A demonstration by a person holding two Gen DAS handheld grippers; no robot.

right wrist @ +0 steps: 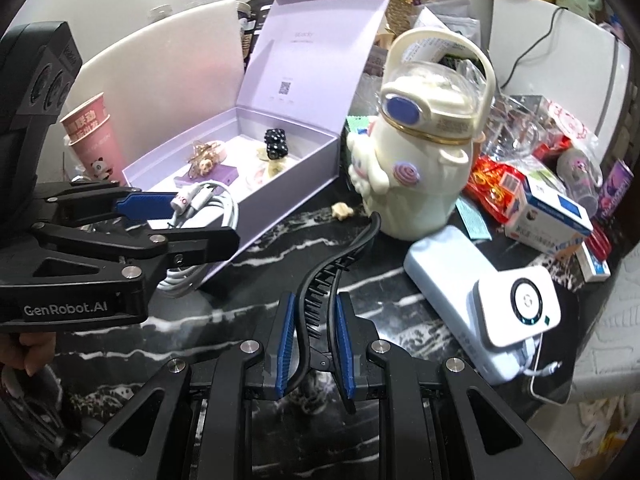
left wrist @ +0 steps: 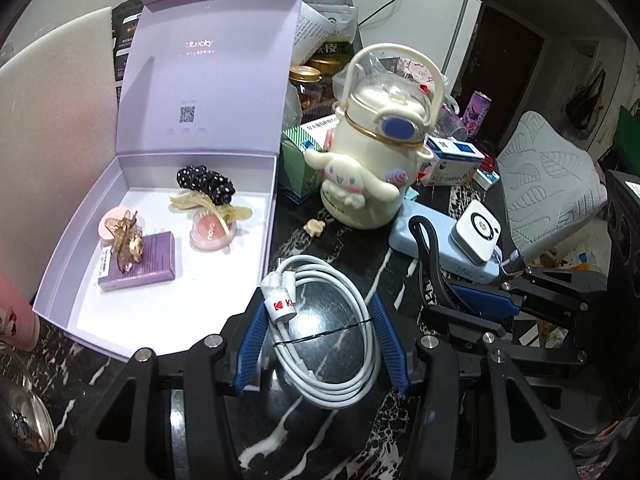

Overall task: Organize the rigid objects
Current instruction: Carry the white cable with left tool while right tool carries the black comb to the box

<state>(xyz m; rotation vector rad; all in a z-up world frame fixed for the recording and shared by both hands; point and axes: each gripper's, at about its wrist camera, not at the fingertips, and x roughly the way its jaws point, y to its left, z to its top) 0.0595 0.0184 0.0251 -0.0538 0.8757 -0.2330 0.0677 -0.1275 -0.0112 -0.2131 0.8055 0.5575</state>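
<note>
My left gripper (left wrist: 319, 305) is shut on a coiled white charging cable (left wrist: 344, 384) with a red-marked plug, held above the black marble table just right of the open lilac box (left wrist: 269, 216). The box holds a black dotted scrunchie (left wrist: 206, 182), a purple packet (left wrist: 154, 260), an amber hair claw and pink compacts. My right gripper (right wrist: 315, 298) is shut on a curved black toothed hair clip (right wrist: 340, 256), which sticks up and forward from between the pads. The right wrist view has the left gripper (right wrist: 176, 224) with the cable (right wrist: 216, 204) in front of the lilac box (right wrist: 288, 208).
A cream cartoon-dog bottle (left wrist: 372, 160) stands right of the box, with a small cream charm (left wrist: 314, 227) before it. A pale blue power bank (right wrist: 444, 264) carries a white square device (right wrist: 516, 306). Medicine boxes (right wrist: 552, 208), snack packets and pink paper cups (right wrist: 94, 140) crowd the table.
</note>
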